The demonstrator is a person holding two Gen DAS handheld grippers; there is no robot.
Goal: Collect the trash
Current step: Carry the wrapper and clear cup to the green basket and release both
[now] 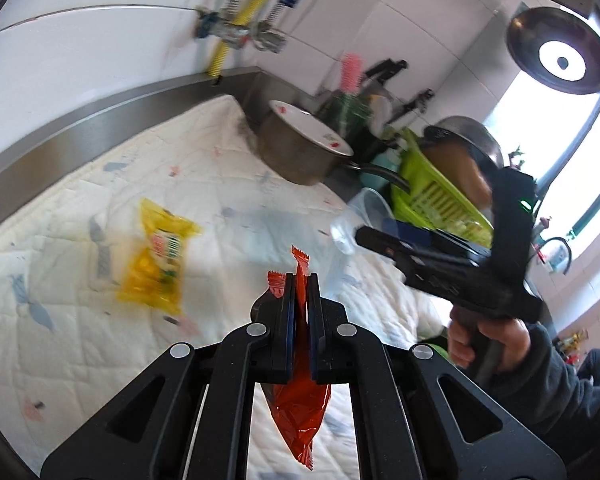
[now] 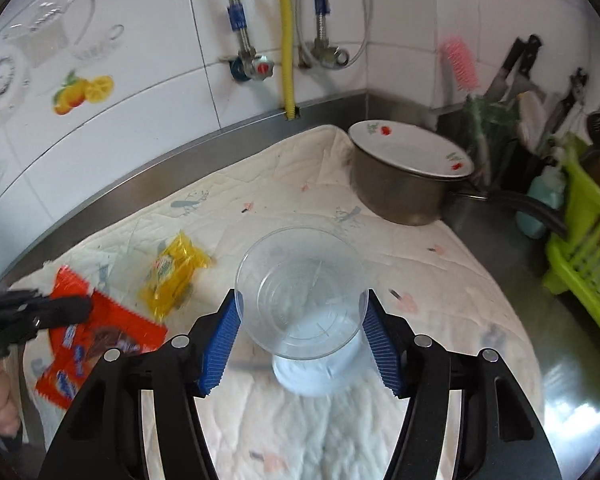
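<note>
My left gripper point(image 1: 300, 292) is shut on a red snack wrapper point(image 1: 300, 412) and holds it above the white quilted mat point(image 1: 80, 360). The same wrapper point(image 2: 100, 336) shows at the left of the right wrist view, pinched by the left gripper point(image 2: 76, 308). My right gripper point(image 2: 302, 312) is closed on a clear plastic cup point(image 2: 300, 292), its blue pads point(image 2: 224, 336) against the cup's sides, mouth toward the camera. The cup point(image 1: 360, 216) and right gripper point(image 1: 364, 236) show at the right of the left wrist view. A yellow snack packet point(image 1: 158, 256) lies on the mat; it also shows in the right wrist view point(image 2: 176, 272).
A steel pot point(image 2: 400, 192) with a white plate point(image 2: 412, 148) on top stands at the mat's far right corner. A green dish rack point(image 2: 588, 252) sits to the right. Pipes and a valve point(image 2: 260, 66) run down the tiled wall. Knives and a pink brush point(image 2: 460, 62) hang behind.
</note>
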